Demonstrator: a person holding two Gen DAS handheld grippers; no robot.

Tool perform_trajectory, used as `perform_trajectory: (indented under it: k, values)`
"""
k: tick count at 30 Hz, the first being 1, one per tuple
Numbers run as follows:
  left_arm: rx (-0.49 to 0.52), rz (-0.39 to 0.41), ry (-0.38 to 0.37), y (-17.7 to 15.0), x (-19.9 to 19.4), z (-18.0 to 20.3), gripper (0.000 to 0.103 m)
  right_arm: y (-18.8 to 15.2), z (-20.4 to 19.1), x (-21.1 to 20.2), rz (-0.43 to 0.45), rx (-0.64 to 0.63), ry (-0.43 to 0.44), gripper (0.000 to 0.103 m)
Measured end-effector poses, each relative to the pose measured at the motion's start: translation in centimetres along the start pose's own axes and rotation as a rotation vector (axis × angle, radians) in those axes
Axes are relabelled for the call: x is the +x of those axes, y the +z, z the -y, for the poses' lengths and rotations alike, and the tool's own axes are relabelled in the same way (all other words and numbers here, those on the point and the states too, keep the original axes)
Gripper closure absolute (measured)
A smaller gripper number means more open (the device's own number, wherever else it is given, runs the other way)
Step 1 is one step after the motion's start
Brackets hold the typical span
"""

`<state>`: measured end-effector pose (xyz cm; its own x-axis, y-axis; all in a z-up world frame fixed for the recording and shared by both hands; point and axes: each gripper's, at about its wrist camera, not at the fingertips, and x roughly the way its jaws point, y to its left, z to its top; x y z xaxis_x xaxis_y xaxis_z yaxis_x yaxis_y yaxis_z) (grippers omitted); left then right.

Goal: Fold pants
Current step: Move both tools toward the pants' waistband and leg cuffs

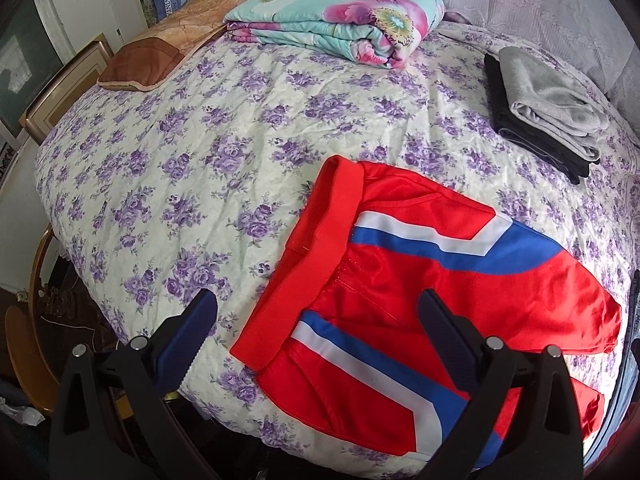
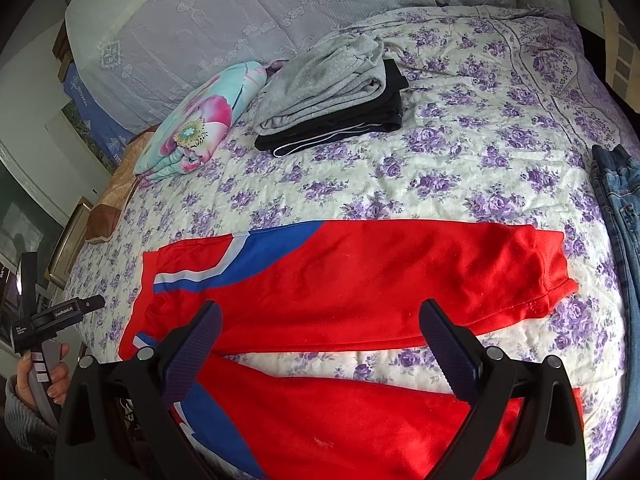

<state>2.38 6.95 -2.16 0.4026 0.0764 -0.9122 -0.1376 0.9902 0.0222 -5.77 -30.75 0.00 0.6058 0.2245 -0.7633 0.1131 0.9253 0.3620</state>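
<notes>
Red track pants [image 1: 420,280] with blue and white stripes lie spread flat on the bed. Their waistband [image 1: 316,256] is to the left and the two legs [image 2: 380,276] run to the right, side by side with a strip of bedspread between them. My left gripper [image 1: 320,312] is open and empty, hovering over the waistband end. My right gripper [image 2: 320,320] is open and empty above the gap between the legs. The left gripper also shows at the left edge of the right wrist view [image 2: 64,312], held in a hand.
A bedspread with purple flowers [image 1: 180,168] covers the bed. A stack of folded grey and black pants [image 2: 332,100] lies at the far side. A folded floral quilt [image 1: 340,16] and a brown pillow [image 1: 136,68] lie near the head. Blue jeans [image 2: 620,208] lie at the right edge.
</notes>
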Motion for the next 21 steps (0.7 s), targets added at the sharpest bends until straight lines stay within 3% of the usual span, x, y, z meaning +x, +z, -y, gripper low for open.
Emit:
perform_trajectory:
  k: [9, 16, 21]
  values:
    - [0.006, 0.022, 0.019, -0.5, -1.2, 2.0, 0.005, 1.5, 0.1, -0.2, -0.006, -0.127, 0.028, 0.004]
    - [0.012, 0.062, 0.095, -1.8, -2.6, 3.8, 0.005, 3.0, 1.9, -0.3, -0.034, -0.192, 0.051, 0.004]
    - [0.034, 0.083, 0.061, -2.2, -3.6, 3.8, 0.005, 2.5, 0.9, -1.2, -0.007, -0.206, 0.033, 0.004]
